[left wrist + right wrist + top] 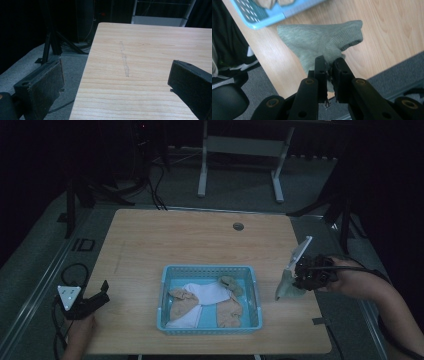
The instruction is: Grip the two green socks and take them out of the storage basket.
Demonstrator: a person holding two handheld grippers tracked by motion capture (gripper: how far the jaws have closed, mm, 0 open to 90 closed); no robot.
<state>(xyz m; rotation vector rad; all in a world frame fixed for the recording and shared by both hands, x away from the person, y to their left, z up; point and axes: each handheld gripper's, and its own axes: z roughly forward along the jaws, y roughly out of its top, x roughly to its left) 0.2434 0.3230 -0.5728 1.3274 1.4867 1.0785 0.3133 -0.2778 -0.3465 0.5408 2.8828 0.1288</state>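
At the left edge of the wooden table, the left gripper rests low with its jaws spread wide and nothing between them; in the left gripper view the 2 black jaws frame bare wood and the table's edge. It is well apart from the work and seems to be idle.

In the middle sits the blue basket, holding a loose heap of socks: tan socks on either side and a white sock lying across them, with a darker one near the back.

To the right of the basket, the right gripper holds a grey-green sock clear of the basket, above bare table. Its jaws are nearly closed, pinching a bunched fold of fabric, and the rest of the sock hangs toward the wood.

The step in hand looks like setting this 1 sock down on the open table beside the basket. To do it well, lower until the hanging end touches, then draw the gripper sideways so the sock lays out flat rather than crumpling. Release only once the fabric is supported. Keep it away from the table's right edge, which is near, so it cannot slide off.
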